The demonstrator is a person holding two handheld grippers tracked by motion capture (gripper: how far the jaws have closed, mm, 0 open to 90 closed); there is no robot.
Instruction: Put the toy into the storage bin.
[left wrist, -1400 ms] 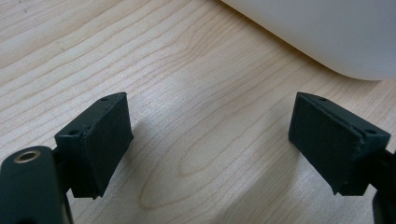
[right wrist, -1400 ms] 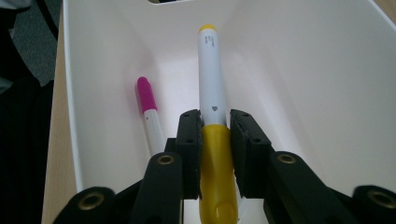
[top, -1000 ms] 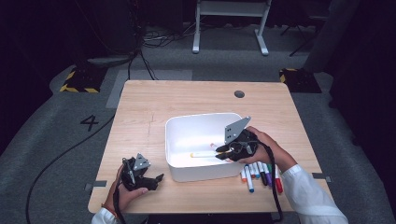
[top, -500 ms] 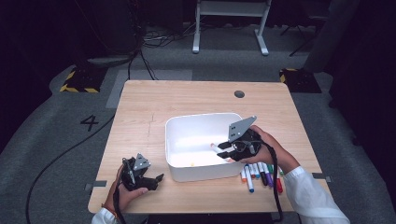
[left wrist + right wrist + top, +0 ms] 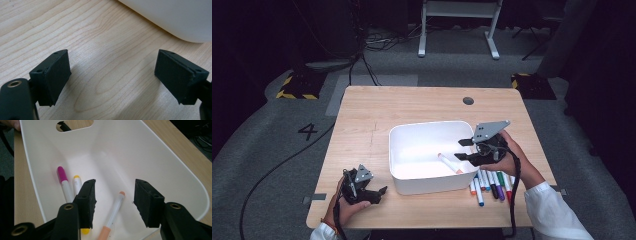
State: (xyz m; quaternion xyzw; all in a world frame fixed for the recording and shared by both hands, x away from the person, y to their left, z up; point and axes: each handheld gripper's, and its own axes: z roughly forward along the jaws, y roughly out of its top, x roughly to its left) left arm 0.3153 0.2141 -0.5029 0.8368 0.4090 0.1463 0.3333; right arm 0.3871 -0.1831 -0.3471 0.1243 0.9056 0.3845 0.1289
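Right tongs [image 5: 113, 203] spread, just been opening, orange marker [image 5: 113, 213] dropped loose in bin [image 5: 398, 150] beside probably two others; left tongs [image 5: 112, 75] spread, idle at seven o'clock on worktop [image 5: 362, 115].

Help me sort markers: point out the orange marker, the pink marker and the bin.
orange marker [image 5: 114, 211]: right gripper view, mid barrel.
pink marker [image 5: 61, 173]: right gripper view, pink cap.
bin [image 5: 399, 134]: high view, far left rim.

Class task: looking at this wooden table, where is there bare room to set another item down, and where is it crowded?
Bare wood runs along the far edge of the light wooden table behind the white plastic bin, and down its left side. It is crowded right of the bin, where the row of coloured marker pens lies under the right claw.
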